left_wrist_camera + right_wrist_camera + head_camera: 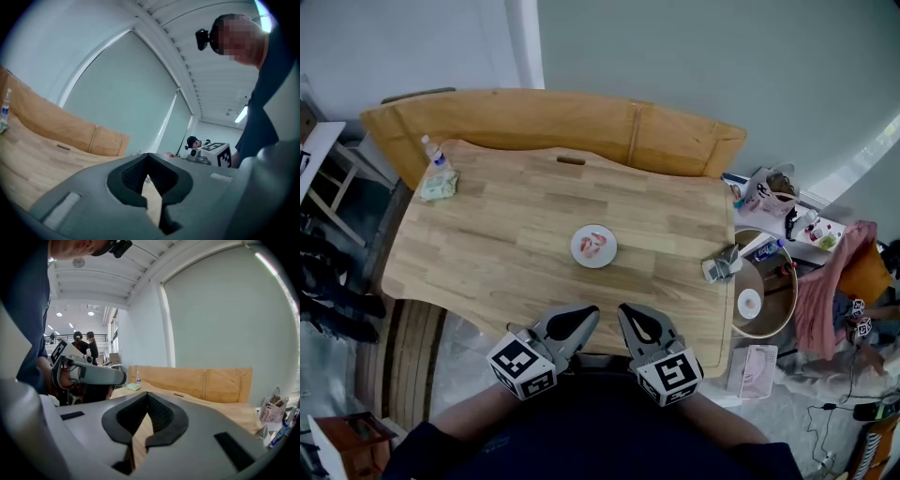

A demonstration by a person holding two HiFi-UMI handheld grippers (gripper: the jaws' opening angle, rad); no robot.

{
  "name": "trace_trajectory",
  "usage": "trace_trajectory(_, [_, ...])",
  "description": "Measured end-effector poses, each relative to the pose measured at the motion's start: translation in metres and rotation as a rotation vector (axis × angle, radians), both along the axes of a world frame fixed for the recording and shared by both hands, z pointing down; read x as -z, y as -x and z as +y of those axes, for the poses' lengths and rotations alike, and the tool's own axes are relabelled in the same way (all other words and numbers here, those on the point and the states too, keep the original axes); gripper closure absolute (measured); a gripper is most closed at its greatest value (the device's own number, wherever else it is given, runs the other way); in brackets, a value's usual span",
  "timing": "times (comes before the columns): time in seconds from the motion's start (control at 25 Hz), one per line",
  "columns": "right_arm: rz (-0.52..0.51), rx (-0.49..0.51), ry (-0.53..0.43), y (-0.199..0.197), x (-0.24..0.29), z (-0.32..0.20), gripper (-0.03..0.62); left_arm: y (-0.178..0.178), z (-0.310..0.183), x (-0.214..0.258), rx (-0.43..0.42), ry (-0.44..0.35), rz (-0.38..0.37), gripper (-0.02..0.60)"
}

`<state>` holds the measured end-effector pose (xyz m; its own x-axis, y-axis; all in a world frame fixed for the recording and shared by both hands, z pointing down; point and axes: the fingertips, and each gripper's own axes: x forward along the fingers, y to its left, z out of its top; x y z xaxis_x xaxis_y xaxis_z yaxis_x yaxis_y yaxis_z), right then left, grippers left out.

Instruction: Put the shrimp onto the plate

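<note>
Shrimp [592, 245]: pink pieces already lying on the small white plate [607, 256], mid-worktop, so the task looks done or close to it. Too small to call a long axis; the pieces seem to run roughly near-to-far. Left hand-held gripper [589, 315] and right hand-held gripper [627, 312] both sit at the near edge by the person's body, tips pointing away toward the plate. Each has its jaws pressed together with nothing between them. The plate lies straight ahead of both and well apart, about on the line between them. The left tip lines up slightly better, so I'd say it's marginally nearer. Worktop [506, 234] is light wood planks, mostly bare. A water bottle [434, 151] and a crumpled cloth [439, 185] sit at the far left corner, and a small grey object [721, 265] at the right edge. A wooden board [581, 122] stands behind it, against a plain grey wall [703, 56]. Clutter sits on the floor to the right.
</note>
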<state>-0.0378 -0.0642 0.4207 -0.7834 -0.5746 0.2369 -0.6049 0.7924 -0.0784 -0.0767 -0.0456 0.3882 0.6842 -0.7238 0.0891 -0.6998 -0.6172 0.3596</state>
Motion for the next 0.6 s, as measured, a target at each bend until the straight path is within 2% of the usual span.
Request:
trace_trajectory(0.2, [-0.008,0.025,-0.017,0.006,0.003,0.004,0.585,-0.003,0.009,0.005,0.010,-0.089,-0.085,0.577])
trace_trajectory(0.6, [-0.022,0.069,-0.024,0.009,0.009,0.017,0.585,-0.011,0.017,0.000,0.011,-0.084,-0.121,0.577])
